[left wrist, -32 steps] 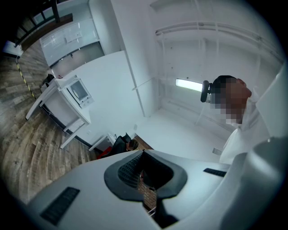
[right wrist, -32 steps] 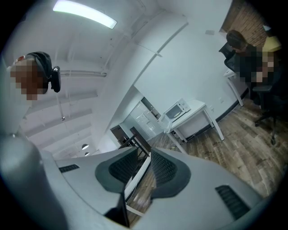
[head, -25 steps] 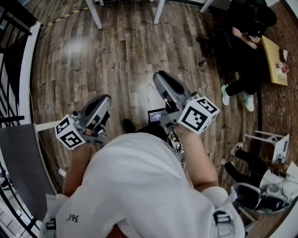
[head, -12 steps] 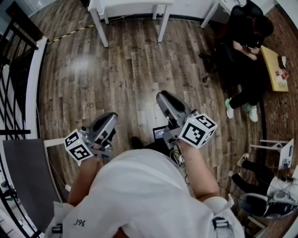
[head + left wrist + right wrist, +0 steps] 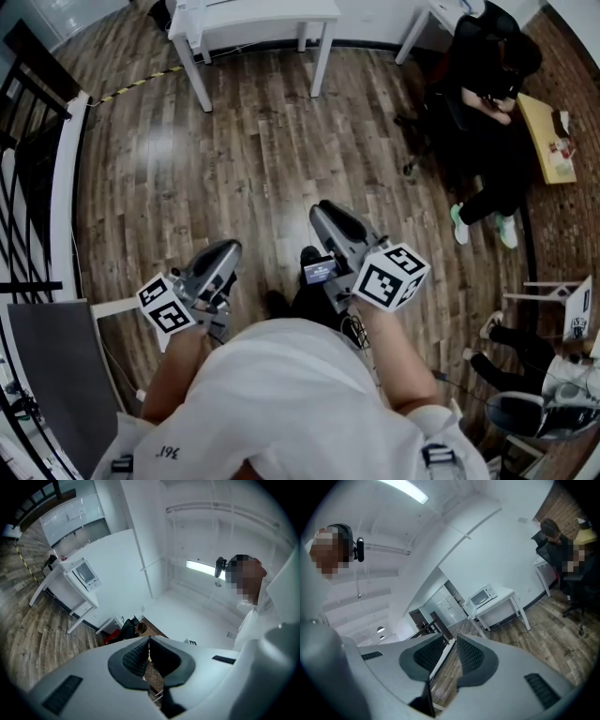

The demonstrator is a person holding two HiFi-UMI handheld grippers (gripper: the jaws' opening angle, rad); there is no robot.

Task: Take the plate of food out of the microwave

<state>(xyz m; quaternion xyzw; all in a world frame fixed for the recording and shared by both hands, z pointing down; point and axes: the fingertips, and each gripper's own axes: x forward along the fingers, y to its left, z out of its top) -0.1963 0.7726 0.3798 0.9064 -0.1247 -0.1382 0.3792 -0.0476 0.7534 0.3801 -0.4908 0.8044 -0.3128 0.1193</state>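
The fingers (image 5: 133, 660) of my left gripper (image 5: 228, 251) are clenched pad to pad on nothing, and the fingers (image 5: 471, 656) of my right gripper (image 5: 323, 214) stand released, a narrow gap between them with only the wooden floor (image 5: 244, 141) showing through. The one container I see is the microwave (image 5: 482, 596), standing on a white counter (image 5: 506, 594) against the far wall, too small for me to tell what is inside, so I cannot make out the plate of food. Both grippers hang well apart from it, across the floor.
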